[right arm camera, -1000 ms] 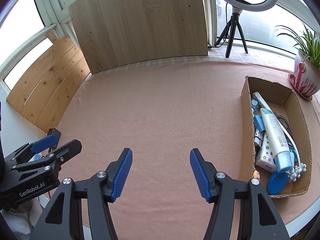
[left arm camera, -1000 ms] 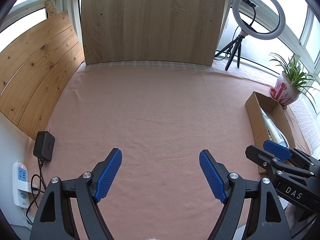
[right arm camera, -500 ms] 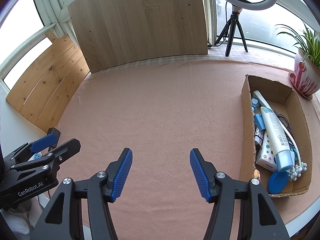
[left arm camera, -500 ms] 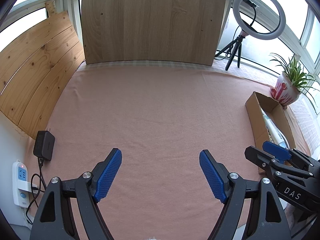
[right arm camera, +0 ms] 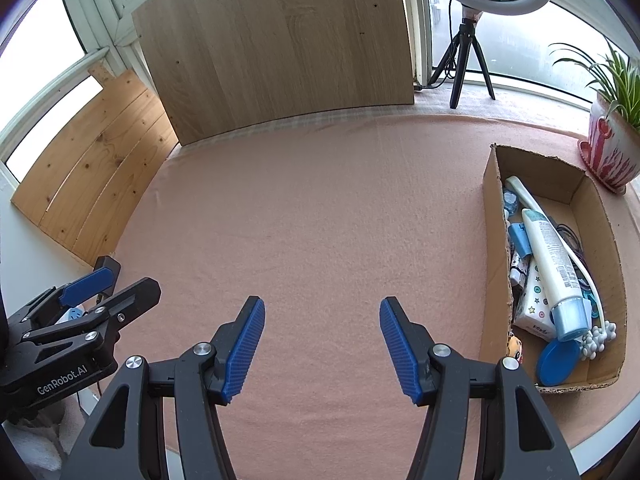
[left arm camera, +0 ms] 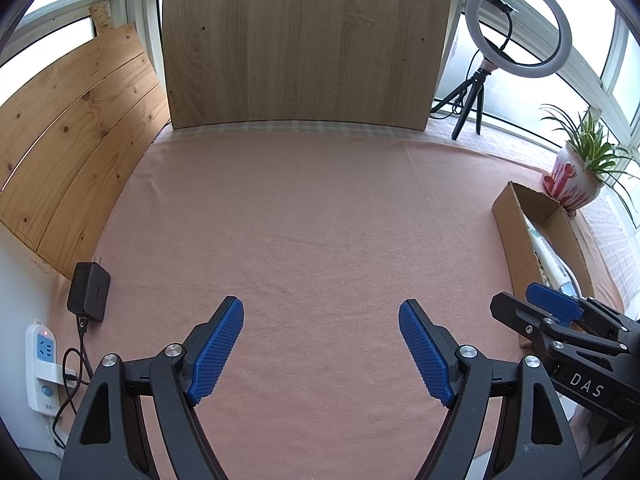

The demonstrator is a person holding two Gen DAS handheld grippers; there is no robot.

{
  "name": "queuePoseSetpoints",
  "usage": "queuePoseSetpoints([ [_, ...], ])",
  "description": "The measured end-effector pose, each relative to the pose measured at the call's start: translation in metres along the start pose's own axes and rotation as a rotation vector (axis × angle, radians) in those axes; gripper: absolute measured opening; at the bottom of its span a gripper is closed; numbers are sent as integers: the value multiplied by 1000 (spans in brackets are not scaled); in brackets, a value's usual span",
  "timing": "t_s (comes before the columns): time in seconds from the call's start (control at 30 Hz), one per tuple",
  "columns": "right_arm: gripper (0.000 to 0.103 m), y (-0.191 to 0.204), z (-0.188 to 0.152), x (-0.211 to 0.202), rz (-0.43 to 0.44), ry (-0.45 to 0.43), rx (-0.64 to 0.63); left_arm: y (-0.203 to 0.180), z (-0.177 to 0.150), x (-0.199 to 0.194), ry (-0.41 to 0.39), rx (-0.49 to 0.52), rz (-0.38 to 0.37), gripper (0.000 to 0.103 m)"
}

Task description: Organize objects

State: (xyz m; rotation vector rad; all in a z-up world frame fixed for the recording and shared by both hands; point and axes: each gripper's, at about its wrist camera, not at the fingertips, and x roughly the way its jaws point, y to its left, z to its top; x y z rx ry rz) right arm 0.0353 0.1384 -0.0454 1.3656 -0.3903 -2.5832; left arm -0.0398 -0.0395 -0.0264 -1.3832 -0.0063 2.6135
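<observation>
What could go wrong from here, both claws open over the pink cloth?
1. The cardboard box is crammed: the lotion tube lies over a cable and small items, so pulling it may drag others out.
2. The box sits near the table edge; a push could slide it off.
3. The right claw and left claw are close and could collide.

A table [right arm camera: 320,216] covered in pink cloth fills the middle of both views. At the right edge of the frame lies an open cardboard box [right arm camera: 494,240]; a black power adapter [left arm camera: 89,292] sits at the lower left, and a potted plant [right arm camera: 610,148] stands at the upper right.
</observation>
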Motion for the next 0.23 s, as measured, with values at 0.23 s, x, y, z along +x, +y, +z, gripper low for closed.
queuePoseSetpoints([
  [0.23,56,1,-1,5,-5,7,1,1,-1,5,11,-6,7,83],
])
